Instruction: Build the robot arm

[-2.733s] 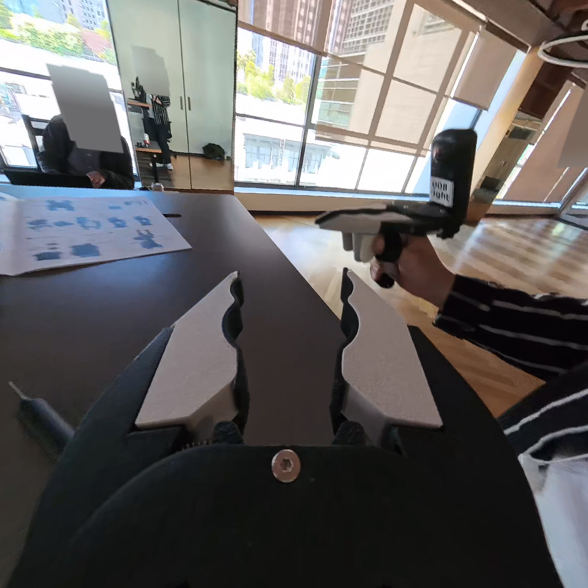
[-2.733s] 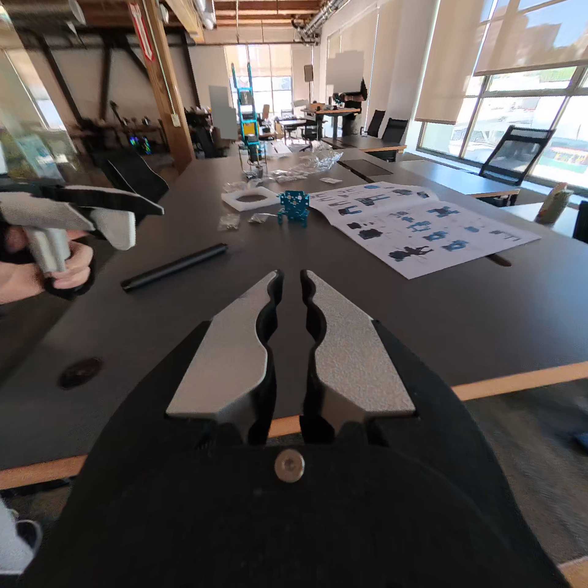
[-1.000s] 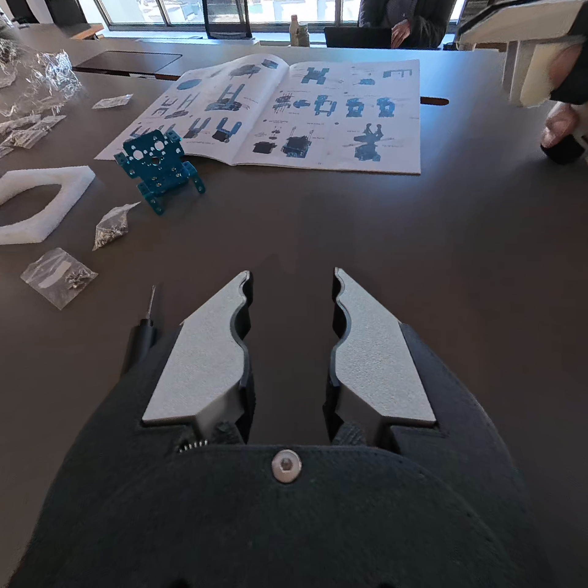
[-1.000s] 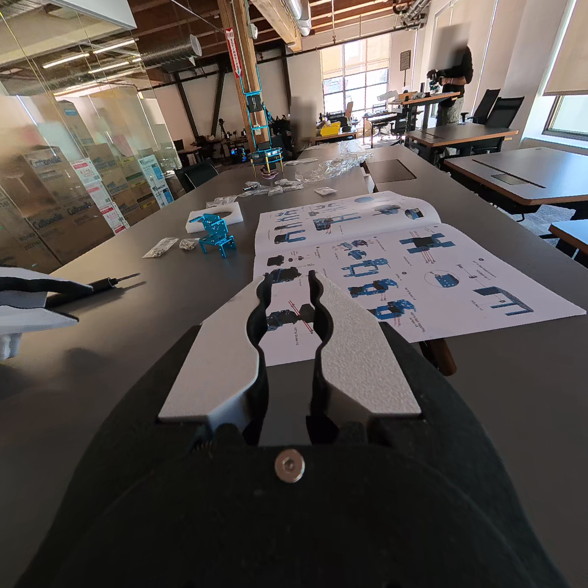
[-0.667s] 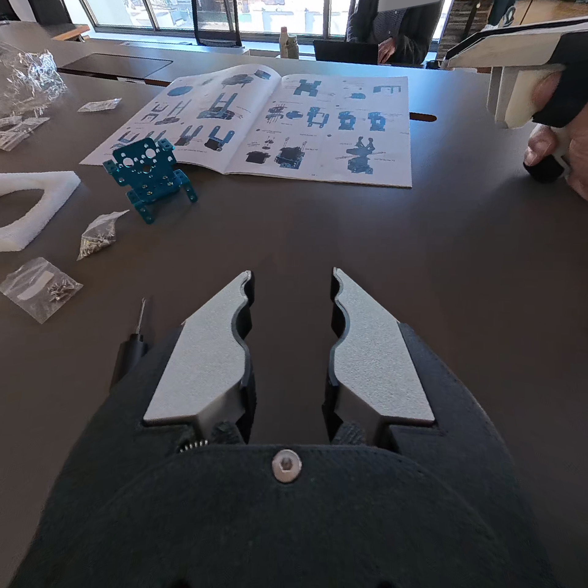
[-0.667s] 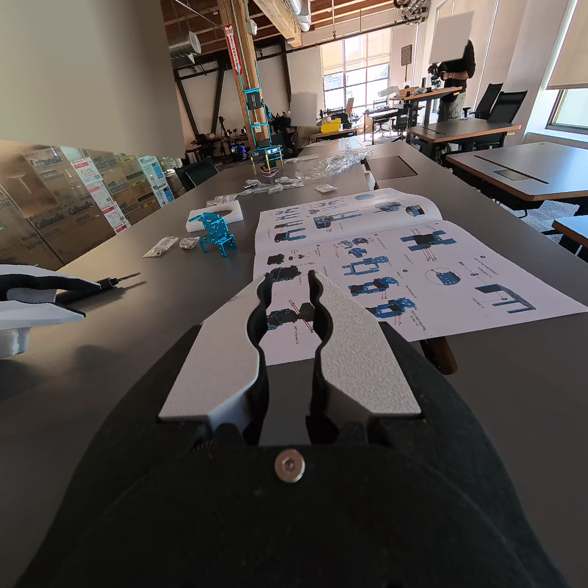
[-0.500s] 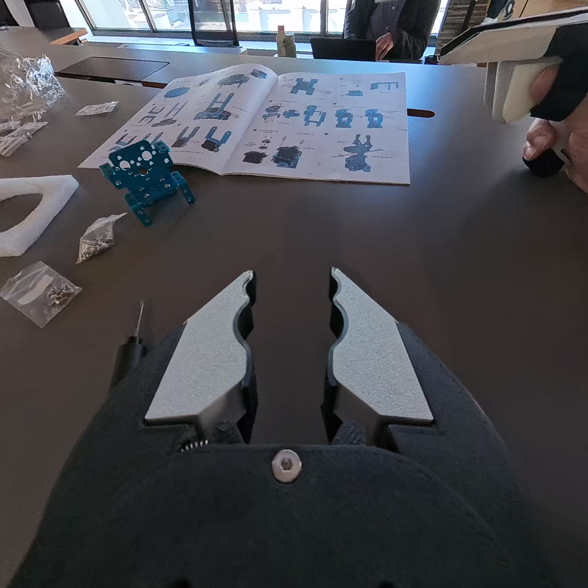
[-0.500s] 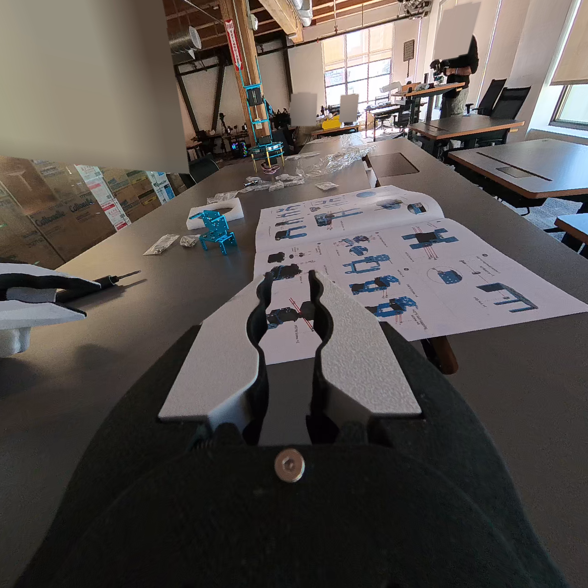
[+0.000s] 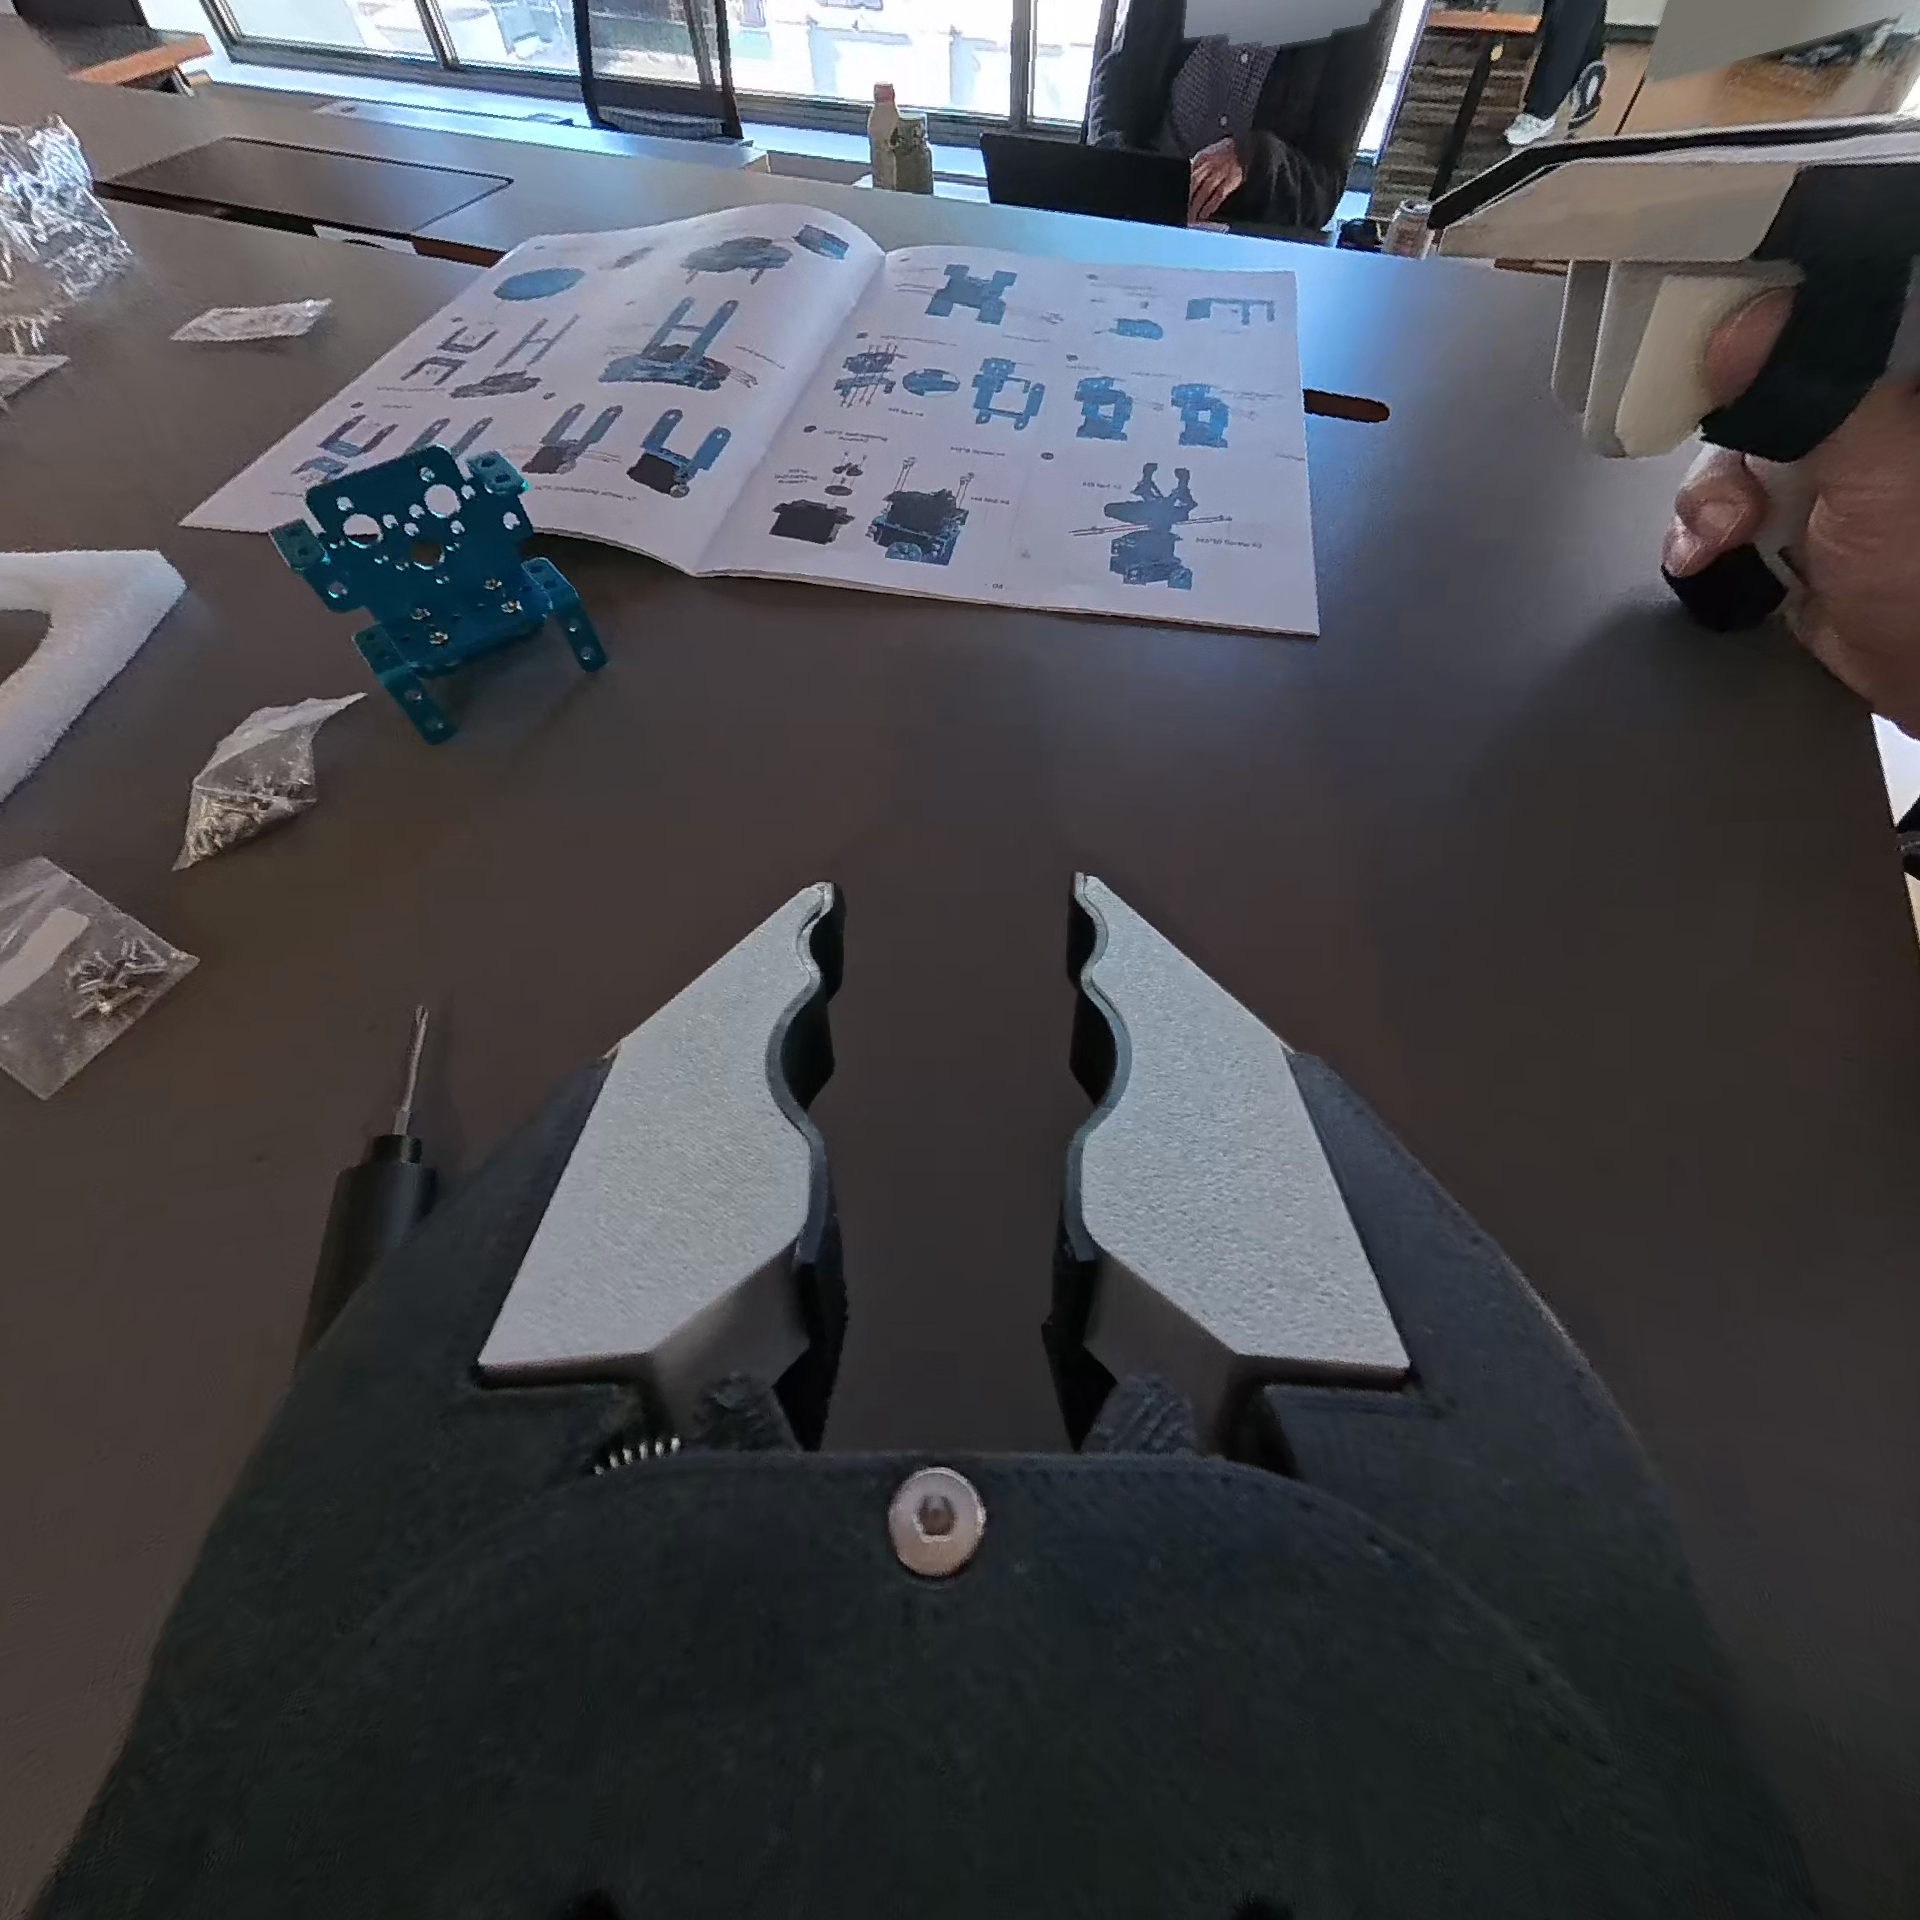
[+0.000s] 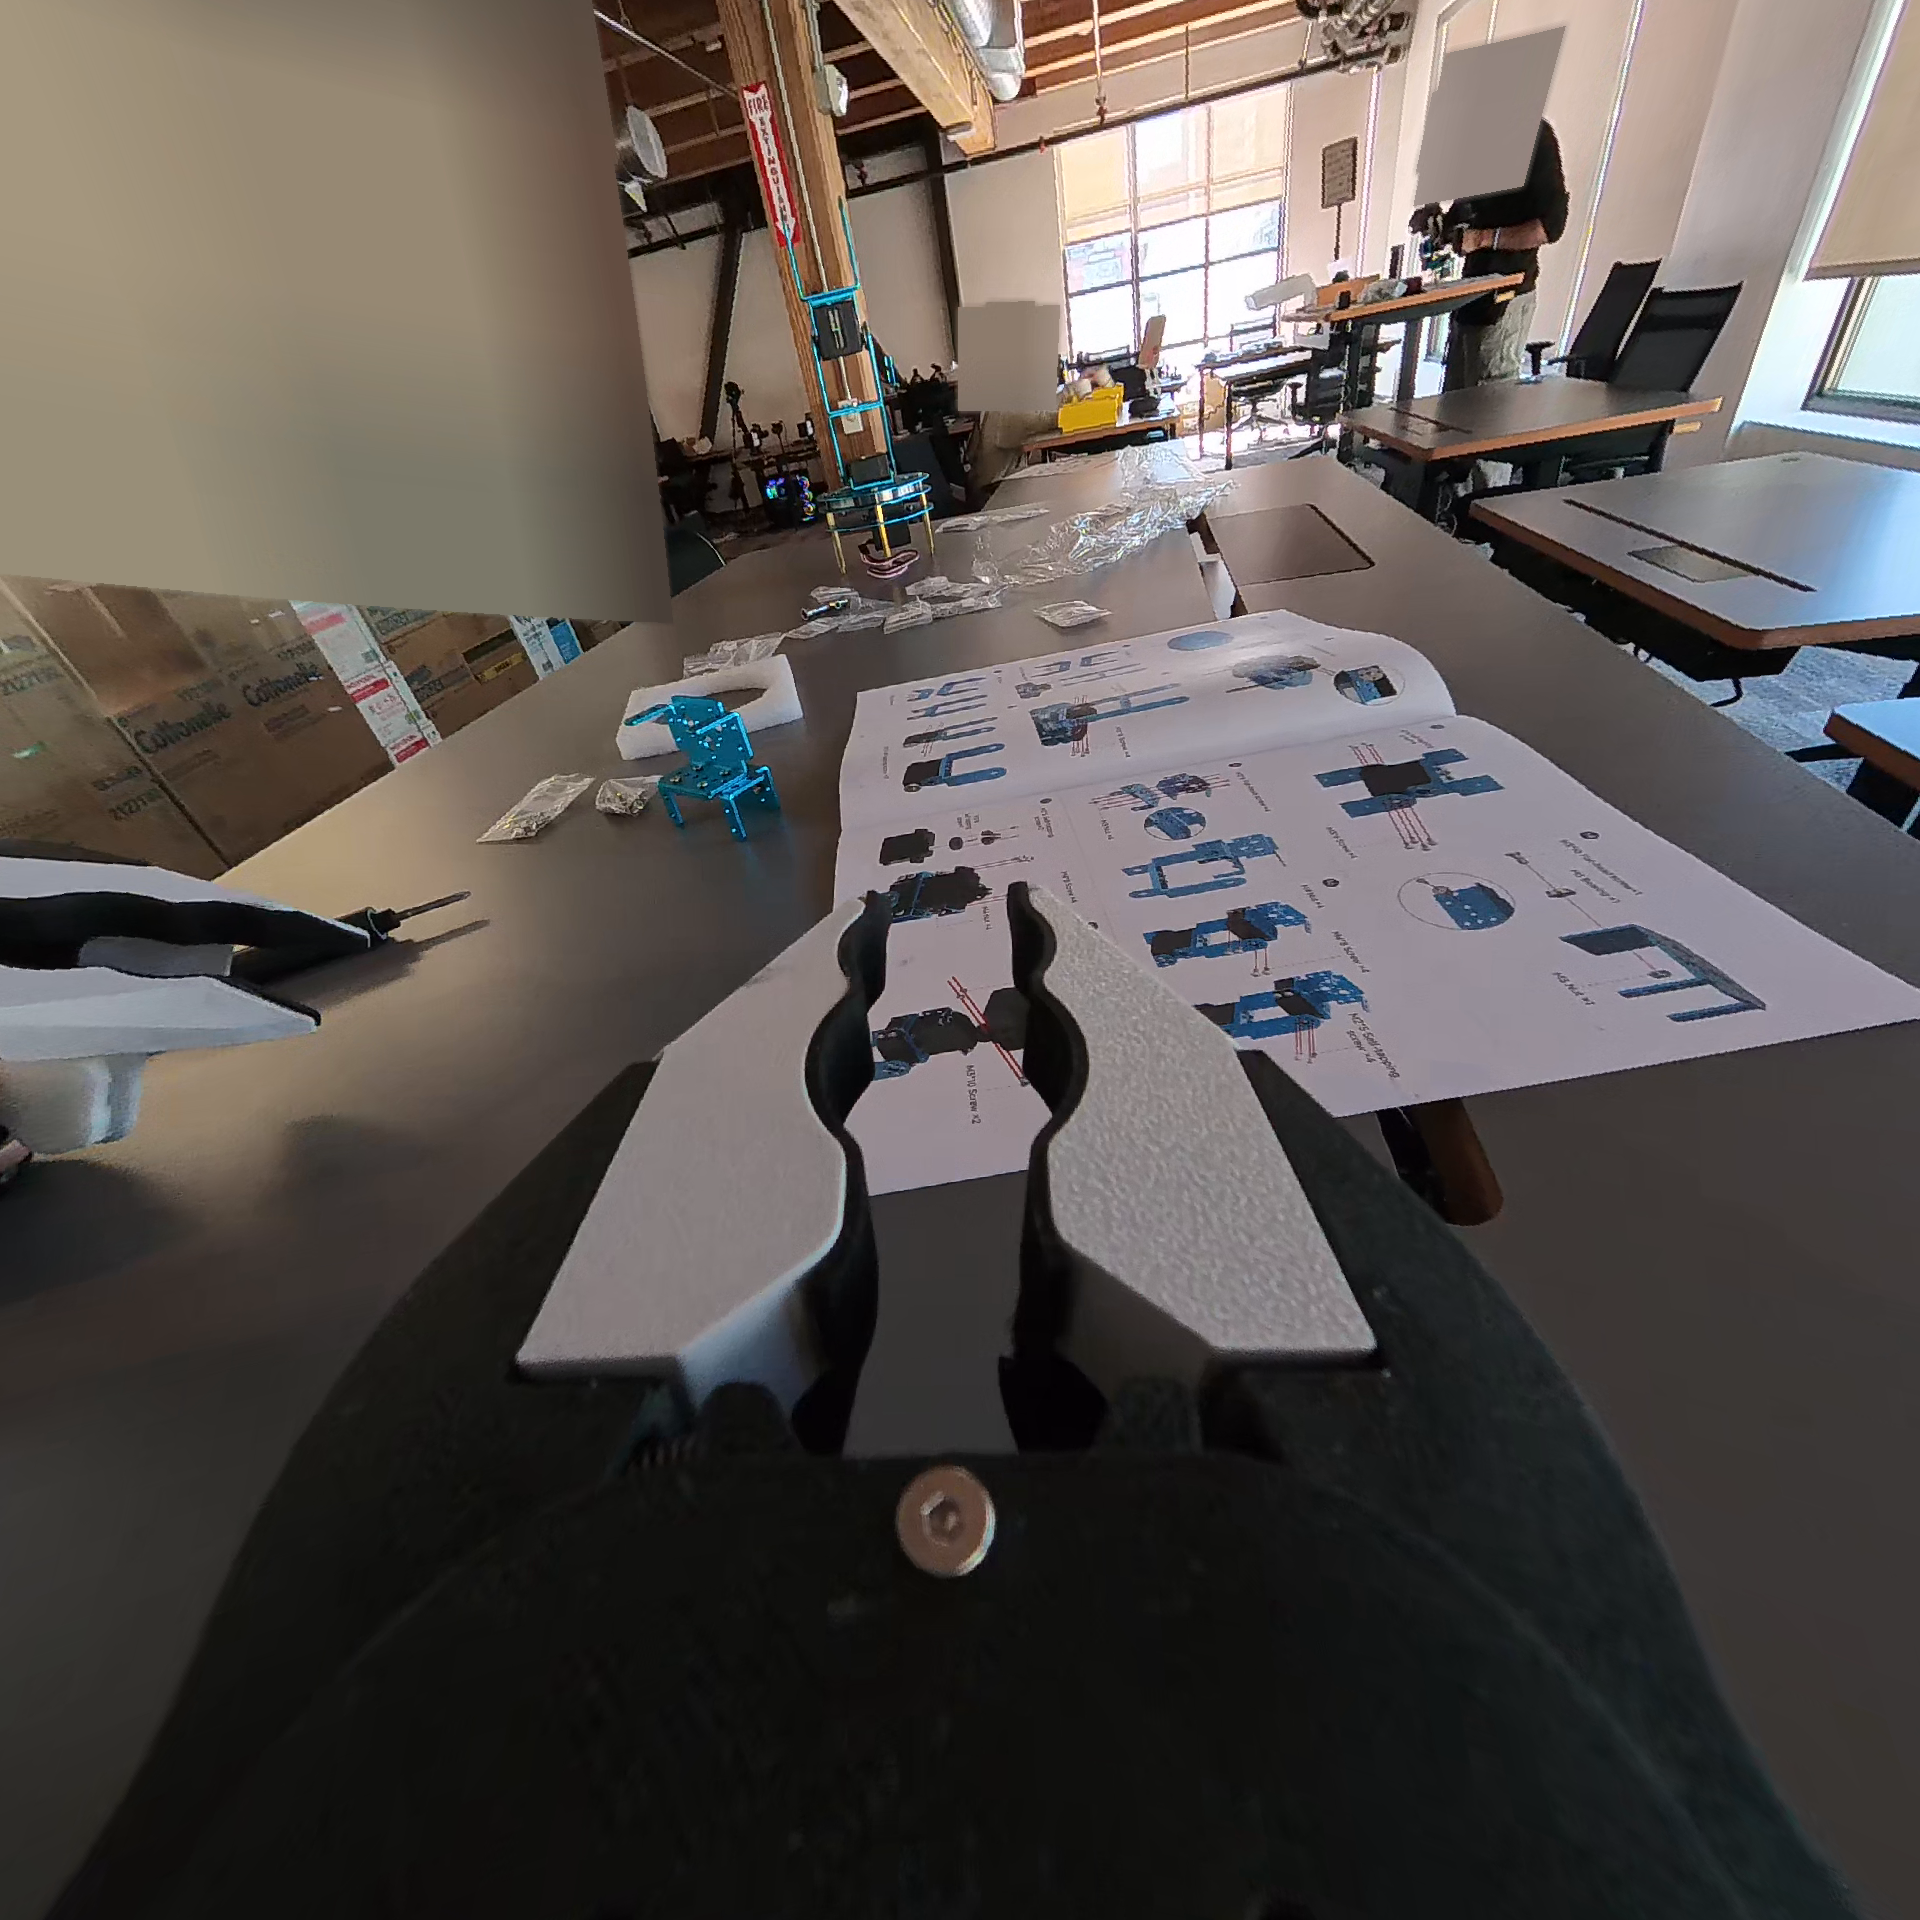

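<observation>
My left gripper is open and empty, low over the dark table. A black screwdriver lies just left of its left finger, tip pointing away. A blue perforated metal bracket stands farther ahead on the left, beside an open instruction booklet. My right gripper is empty, its jaws a narrow gap apart, hovering over the near edge of the booklet. The right wrist view also shows the bracket, the screwdriver and my left gripper at the far left.
Small clear bags of screws and a white foam piece lie at the left. Crumpled plastic wrap and a tall blue frame model stand farther along the table. A person sits at the far side. Left tips to right tips: about 20 cm. My left gripper is the nearer one to the black screwdriver: about 11 cm, against 30 cm.
Both grippers swung from facing the room to facing the table and booklet. The right jaws opened slightly from almost shut. In the last half second nearly nothing moved.
</observation>
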A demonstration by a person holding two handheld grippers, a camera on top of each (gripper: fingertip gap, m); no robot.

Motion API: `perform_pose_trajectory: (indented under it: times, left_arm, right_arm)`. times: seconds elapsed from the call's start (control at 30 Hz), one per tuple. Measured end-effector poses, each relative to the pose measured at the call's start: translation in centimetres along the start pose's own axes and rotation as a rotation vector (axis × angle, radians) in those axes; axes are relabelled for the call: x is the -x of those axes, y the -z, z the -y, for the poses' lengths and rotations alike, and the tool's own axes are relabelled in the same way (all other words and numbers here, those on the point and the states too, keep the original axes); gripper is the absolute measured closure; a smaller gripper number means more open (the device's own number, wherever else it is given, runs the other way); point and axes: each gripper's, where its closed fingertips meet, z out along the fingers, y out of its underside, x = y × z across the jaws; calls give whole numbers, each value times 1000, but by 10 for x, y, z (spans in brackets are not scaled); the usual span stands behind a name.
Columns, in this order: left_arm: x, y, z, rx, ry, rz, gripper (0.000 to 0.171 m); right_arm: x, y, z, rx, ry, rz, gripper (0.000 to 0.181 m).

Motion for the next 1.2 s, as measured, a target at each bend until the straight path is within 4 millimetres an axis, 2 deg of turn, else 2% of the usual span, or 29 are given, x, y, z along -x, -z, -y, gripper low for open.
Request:
perform_pose_trajectory:
  times: [1.2]
  left_arm:
    - [-5, -5, -5, 43, -35, -16, 145]
  right_arm:
    - [3, 3, 2, -10, 9, 3, 161]
